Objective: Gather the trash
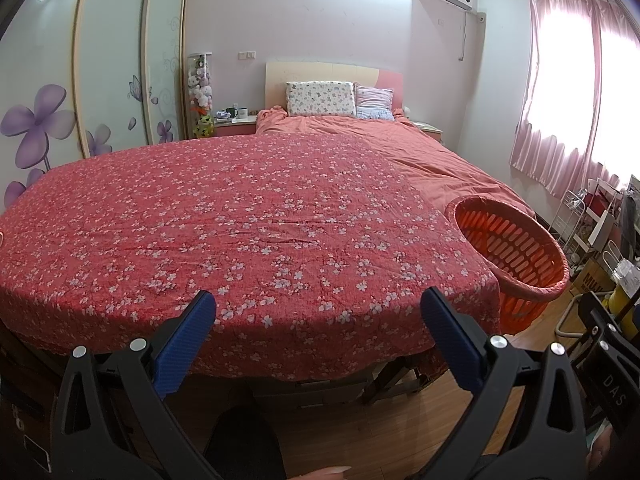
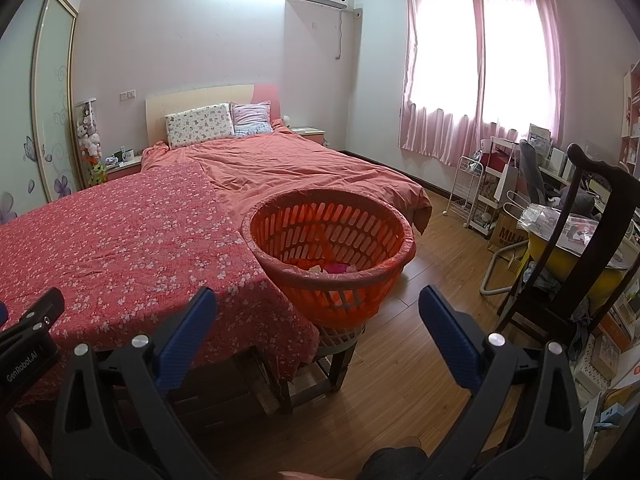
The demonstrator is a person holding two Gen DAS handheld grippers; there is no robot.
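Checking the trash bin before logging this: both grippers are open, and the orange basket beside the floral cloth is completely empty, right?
Not quite. Both the left gripper and right gripper are open, and the orange basket stands beside the floral cloth, but it is not empty: the right wrist view shows some colourful scraps at its bottom.

Table under red floral cloth, surface bare; orange basket on stool at its three-o'clock edge.

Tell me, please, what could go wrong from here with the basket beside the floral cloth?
The basket sits on a small stool at the cloth's corner; a nudge might tip it. It already holds scraps, which could spill. Both grippers, left and right, are open and empty.
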